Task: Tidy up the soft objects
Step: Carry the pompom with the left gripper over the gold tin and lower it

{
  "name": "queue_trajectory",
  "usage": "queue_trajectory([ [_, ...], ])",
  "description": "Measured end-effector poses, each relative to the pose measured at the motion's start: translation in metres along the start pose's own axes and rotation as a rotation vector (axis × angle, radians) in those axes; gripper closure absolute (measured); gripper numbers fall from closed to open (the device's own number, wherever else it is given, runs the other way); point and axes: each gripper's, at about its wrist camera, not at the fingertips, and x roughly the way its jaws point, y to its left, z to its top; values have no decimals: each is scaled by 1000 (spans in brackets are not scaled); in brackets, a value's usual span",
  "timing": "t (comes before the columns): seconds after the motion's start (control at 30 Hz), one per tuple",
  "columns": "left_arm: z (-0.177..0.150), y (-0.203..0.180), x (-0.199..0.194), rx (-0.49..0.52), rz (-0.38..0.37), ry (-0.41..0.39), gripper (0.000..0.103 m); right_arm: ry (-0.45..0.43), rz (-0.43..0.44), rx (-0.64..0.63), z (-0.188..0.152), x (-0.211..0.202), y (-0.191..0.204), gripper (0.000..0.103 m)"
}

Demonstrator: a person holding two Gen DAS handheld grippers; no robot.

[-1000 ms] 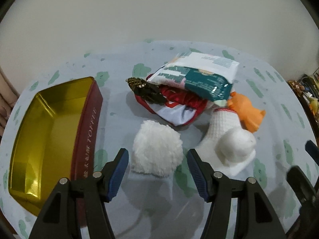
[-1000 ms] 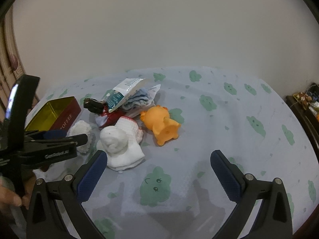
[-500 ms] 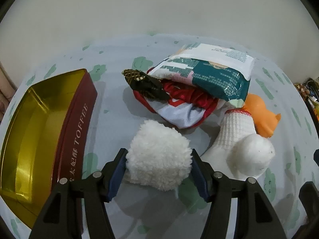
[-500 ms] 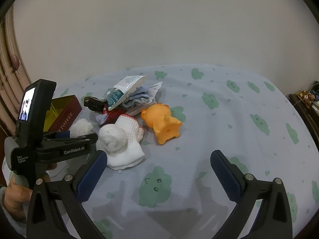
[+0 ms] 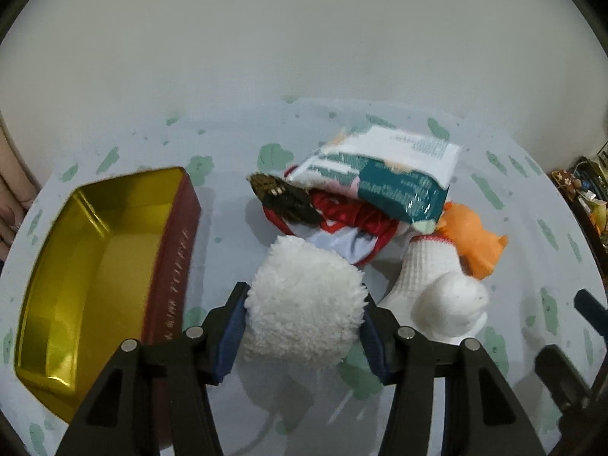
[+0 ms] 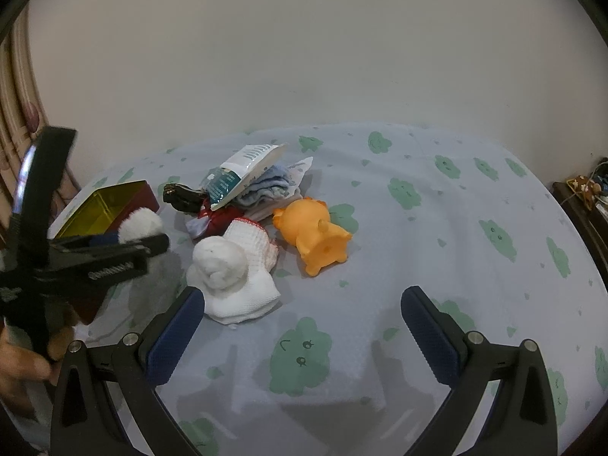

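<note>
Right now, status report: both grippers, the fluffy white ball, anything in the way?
Left gripper closing, pads on fluffy white ball. Right gripper open, empty. Gold tin open beside it; rolled white sock close by, path clear.

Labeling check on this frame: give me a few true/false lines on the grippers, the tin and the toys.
1. The left hand-held gripper has the fluffy white ball between its fingers. True; jaws closing.
2. The right hand-held gripper holds the orange toy. False: it is open and empty.
3. The gold tin has a sock in it. False: nothing shows inside it.
4. The orange toy lies on its side. True.
</note>
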Motion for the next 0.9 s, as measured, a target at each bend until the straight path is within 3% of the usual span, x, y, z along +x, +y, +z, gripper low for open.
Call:
queue_trajectory([
  [0.17,5,18,-22,-24,21,-25,48,-3,16,-19,-1,0,5,0],
  [0.5,1,86,-49,-101,154,-49,48,-9,109,-83,3,1,27,0],
  [0.67,-10,121,-49,-139,199,-42,48,3,109,-113,7,8,39,1],
  [0.9,-23,156,-42,-200,229,-13,48,34,94,-162,10,22,54,9],
])
